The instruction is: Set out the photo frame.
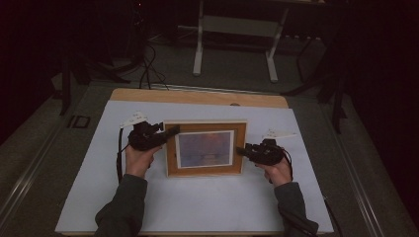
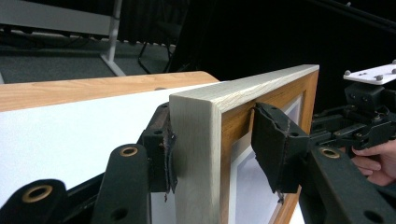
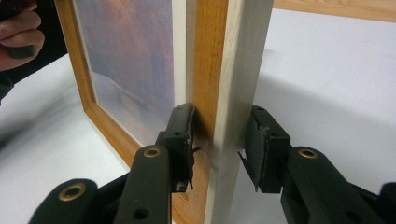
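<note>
Holding a wooden picture frame (image 1: 205, 148) upright on the bench (image 1: 197, 207), one gripper per side. Our left gripper (image 1: 170, 132) straddles the frame's left upper edge, jaws part open, pads on front face and back; in the left gripper view the front pad (image 2: 275, 149) sits against the orange moulding. Our right gripper (image 1: 241, 150) does the same on the right edge, jaws part open around the frame's thickness, the front pad (image 3: 180, 144) touching wood. The back pad looks a hair off, so we can't call that grip firm.

Handling: stiff, rigid wood, probably moderate weight, glazed front over the print (image 1: 205, 149), so fragile if tipped. Smooth faces may slip; we grip the moulding, not the glass.

Surroundings: white sheet (image 1: 148, 207) covers the bench, wooden edge (image 1: 197, 97) at the far side. White table legs (image 1: 237, 29) stand well apart on the floor behind. Nothing obstructs the frame.
</note>
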`<state>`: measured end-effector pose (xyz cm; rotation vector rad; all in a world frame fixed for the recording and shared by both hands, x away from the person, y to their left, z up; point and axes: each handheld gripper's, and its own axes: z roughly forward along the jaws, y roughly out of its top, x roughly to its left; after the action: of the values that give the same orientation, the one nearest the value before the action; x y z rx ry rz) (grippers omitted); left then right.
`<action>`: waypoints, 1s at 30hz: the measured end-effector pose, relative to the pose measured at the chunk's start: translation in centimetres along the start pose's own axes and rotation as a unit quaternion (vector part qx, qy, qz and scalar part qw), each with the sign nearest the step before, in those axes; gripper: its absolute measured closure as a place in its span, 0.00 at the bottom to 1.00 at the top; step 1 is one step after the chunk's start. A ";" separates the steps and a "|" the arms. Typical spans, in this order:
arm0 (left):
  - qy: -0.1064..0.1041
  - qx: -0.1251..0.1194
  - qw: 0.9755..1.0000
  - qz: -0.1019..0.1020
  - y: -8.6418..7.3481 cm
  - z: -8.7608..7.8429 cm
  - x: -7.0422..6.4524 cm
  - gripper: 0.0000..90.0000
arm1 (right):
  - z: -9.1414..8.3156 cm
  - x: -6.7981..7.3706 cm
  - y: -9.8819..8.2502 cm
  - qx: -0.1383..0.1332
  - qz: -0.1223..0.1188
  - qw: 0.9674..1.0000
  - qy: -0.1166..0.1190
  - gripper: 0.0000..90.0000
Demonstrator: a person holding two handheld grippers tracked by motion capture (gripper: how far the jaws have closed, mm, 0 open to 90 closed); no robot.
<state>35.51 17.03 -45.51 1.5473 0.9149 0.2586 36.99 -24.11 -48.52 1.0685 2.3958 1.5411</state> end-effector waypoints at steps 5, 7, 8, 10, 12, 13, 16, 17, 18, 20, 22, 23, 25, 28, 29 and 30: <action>-0.002 0.000 1.000 0.000 0.0 0.0 0.0 0.59 | -0.1 0.1 -0.1 0.000 0.002 1.000 0.000 0.72; -0.003 -0.002 1.000 0.000 0.0 0.1 0.1 0.59 | -0.1 0.1 -0.1 0.000 0.003 1.000 -0.001 0.72; -0.003 -0.002 1.000 0.000 0.0 0.1 0.1 0.59 | -0.1 0.1 -0.1 0.000 0.002 1.000 0.000 0.72; -0.003 -0.001 1.000 0.000 -0.1 0.1 0.1 0.59 | -0.1 0.1 -0.2 -0.001 0.003 1.000 -0.001 0.72; -0.004 -0.001 1.000 -0.001 -0.1 0.1 0.1 0.59 | -0.2 0.2 -0.2 -0.001 0.002 1.000 -0.001 0.72; -0.005 -0.002 1.000 -0.001 -0.1 0.1 0.1 0.59 | -0.2 0.2 -0.2 -0.001 0.001 1.000 -0.001 0.72; -0.005 -0.002 1.000 -0.002 -0.1 0.1 0.1 0.59 | -0.2 0.2 -0.2 0.001 0.000 1.000 -0.001 0.72; -0.005 -0.002 1.000 -0.002 -0.1 0.1 0.1 0.58 | -0.3 0.3 -0.2 0.001 -0.001 1.000 -0.001 0.72; -0.006 -0.002 1.000 -0.002 -0.1 0.2 0.1 0.58 | -0.3 0.3 -0.2 0.002 -0.001 1.000 -0.002 0.72; -0.007 -0.002 1.000 -0.002 -0.1 0.2 0.1 0.58 | -0.3 0.4 -0.3 0.002 -0.002 1.000 -0.003 0.72; -0.008 -0.002 1.000 -0.002 -0.1 0.2 0.1 0.58 | -0.4 0.4 -0.3 0.003 -0.003 1.000 -0.003 0.72; -0.008 -0.002 1.000 -0.003 -0.1 0.2 0.1 0.58 | -0.4 0.4 -0.3 0.003 -0.004 1.000 -0.003 0.72; -0.009 -0.002 1.000 -0.003 -0.1 0.2 0.1 0.58 | -0.5 0.5 -0.4 0.003 -0.004 1.000 -0.004 0.72; -0.010 -0.002 1.000 -0.004 -0.1 0.3 0.1 0.58 | -0.6 0.5 -0.5 0.004 -0.005 1.000 -0.004 0.72; -0.010 -0.002 1.000 -0.005 -0.1 0.3 0.1 0.58 | -0.6 0.5 -0.5 0.005 -0.004 1.000 -0.004 0.72; -0.010 -0.002 1.000 -0.005 -0.1 0.3 0.1 0.58 | -0.7 0.6 -0.5 0.004 -0.003 1.000 -0.004 0.72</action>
<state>35.69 16.84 -45.71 1.5391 0.9060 0.2362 36.02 -24.40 -48.47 1.0651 2.4008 1.5226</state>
